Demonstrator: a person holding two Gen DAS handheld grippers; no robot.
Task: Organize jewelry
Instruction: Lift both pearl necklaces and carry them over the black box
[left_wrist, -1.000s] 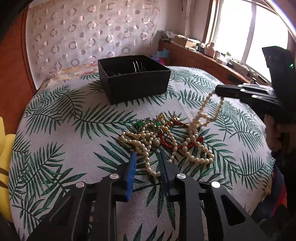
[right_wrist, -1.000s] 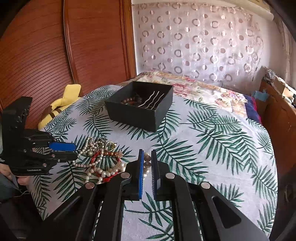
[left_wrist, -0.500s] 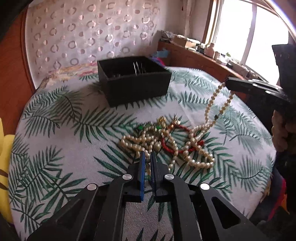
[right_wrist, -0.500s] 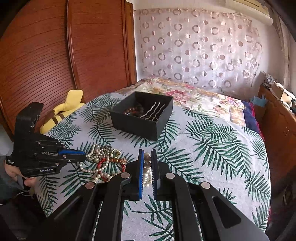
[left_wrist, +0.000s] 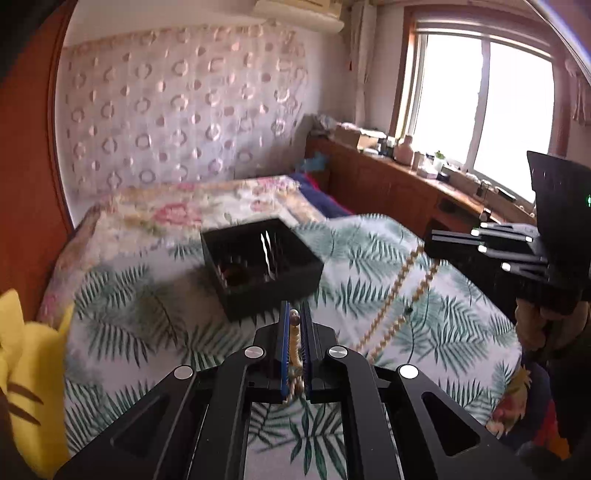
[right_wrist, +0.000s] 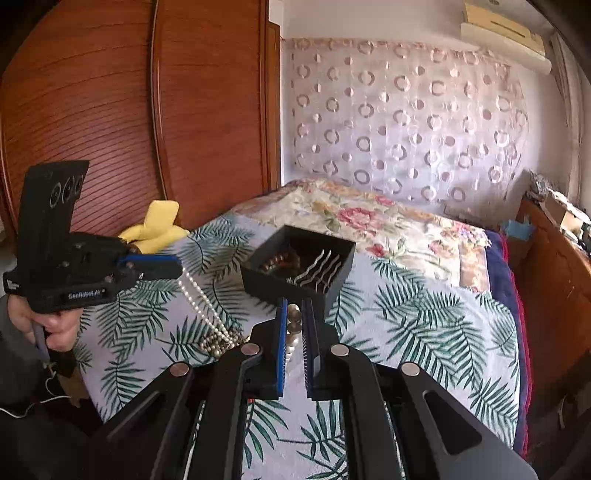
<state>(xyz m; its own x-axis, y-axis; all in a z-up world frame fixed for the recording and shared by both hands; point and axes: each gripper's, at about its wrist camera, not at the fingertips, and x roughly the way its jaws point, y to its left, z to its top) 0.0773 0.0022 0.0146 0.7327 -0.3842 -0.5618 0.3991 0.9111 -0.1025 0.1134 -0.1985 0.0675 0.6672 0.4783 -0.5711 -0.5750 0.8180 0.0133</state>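
We see a cream pearl necklace (right_wrist: 201, 302) strung between the two grippers, its beads pinched in the closed fingers of the left gripper (left_wrist: 294, 325) and of the right gripper (right_wrist: 294, 325), with a loose bunch of it lying on the palm-leaf cloth (right_wrist: 424, 325) below. That cloth covers a bed, where a black box (right_wrist: 295, 266) holding wavy hairpins and dark beads sits past the fingers, with a floral quilt (right_wrist: 354, 218) and a circle-patterned curtain (right_wrist: 406, 122) beyond. Only the left wrist view shows the bright window (left_wrist: 480, 103) and the cluttered wooden counter (left_wrist: 406, 184), and only the right wrist view shows the wooden wardrobe (right_wrist: 110, 110).
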